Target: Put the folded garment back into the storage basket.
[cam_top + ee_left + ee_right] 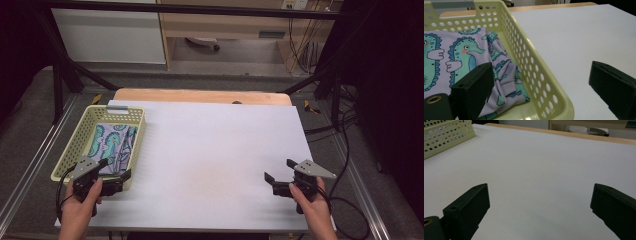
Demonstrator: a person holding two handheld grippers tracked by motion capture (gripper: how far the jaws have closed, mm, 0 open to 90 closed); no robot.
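At the left of the high view sits a yellow basket (135,135) full of little holes. Inside it lies a folded cloth (112,145) with green seahorses on purple. Low in the left of that view, the left gripper (116,169) sits at the near corner of the basket. Its jaws are wide apart and hold nothing. In the left gripper view, one jaw is over the cloth and the other is outside, over the white table (215,150), with the basket wall between them. Low in the right of the high view, the right gripper (279,170) is over the bare table. Its jaws are spread wide too, with nothing in them.
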